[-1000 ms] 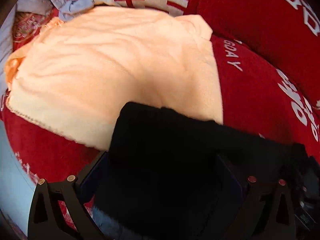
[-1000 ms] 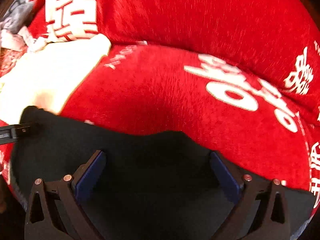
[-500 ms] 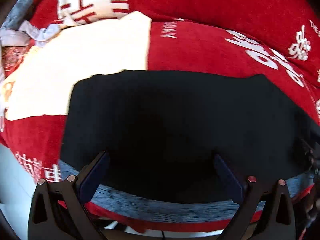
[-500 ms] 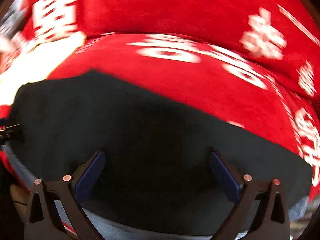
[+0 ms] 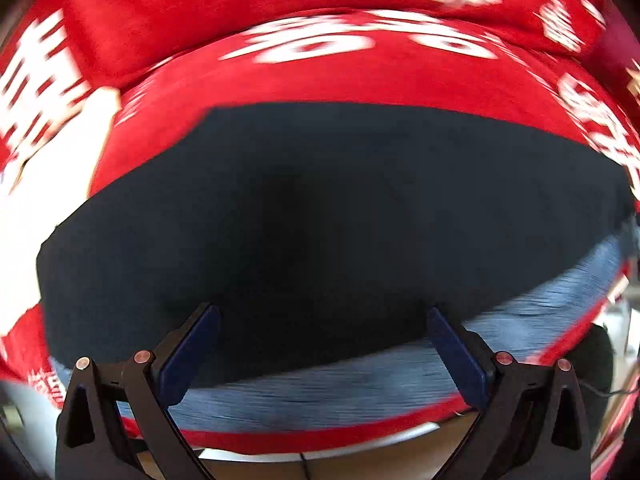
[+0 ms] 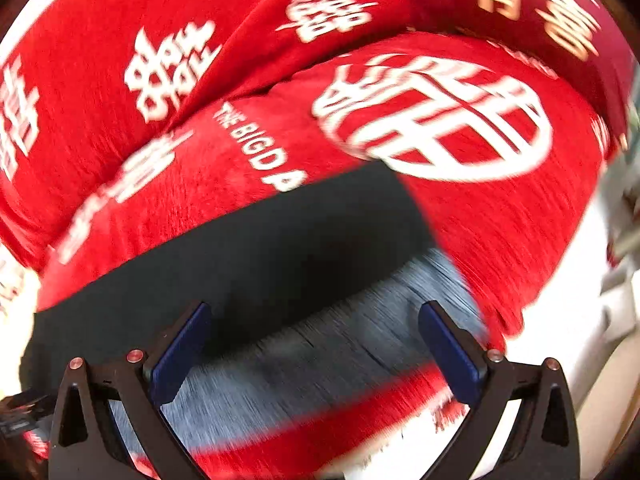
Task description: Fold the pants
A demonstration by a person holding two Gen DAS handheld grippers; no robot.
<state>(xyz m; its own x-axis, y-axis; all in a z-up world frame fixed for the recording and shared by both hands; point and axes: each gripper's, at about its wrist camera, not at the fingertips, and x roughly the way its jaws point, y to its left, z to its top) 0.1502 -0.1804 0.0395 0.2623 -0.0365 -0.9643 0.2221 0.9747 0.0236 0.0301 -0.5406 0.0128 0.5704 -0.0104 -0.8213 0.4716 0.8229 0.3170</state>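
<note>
The black pants [image 5: 320, 208] lie folded flat on a red blanket with white characters [image 5: 320, 68]. A blue-grey ribbed inner layer [image 5: 360, 384] shows along their near edge. My left gripper [image 5: 322, 320] is open and empty, above the near edge of the pants. In the right wrist view the pants [image 6: 256, 248] lie with their right end near a white round emblem. My right gripper [image 6: 314, 316] is open and empty over the near right part, above the blue-grey layer [image 6: 320, 360].
A pale peach cloth [image 5: 48, 200] lies on the blanket left of the pants. The blanket's front edge [image 5: 320, 440] hangs just beyond the pants' near edge, with a light floor below. Pale surfaces [image 6: 580, 320] show at the right.
Both grippers have let go of the pants and pulled back towards me. The pants now lie spread flat on the blanket. Both views have swung to the right.
</note>
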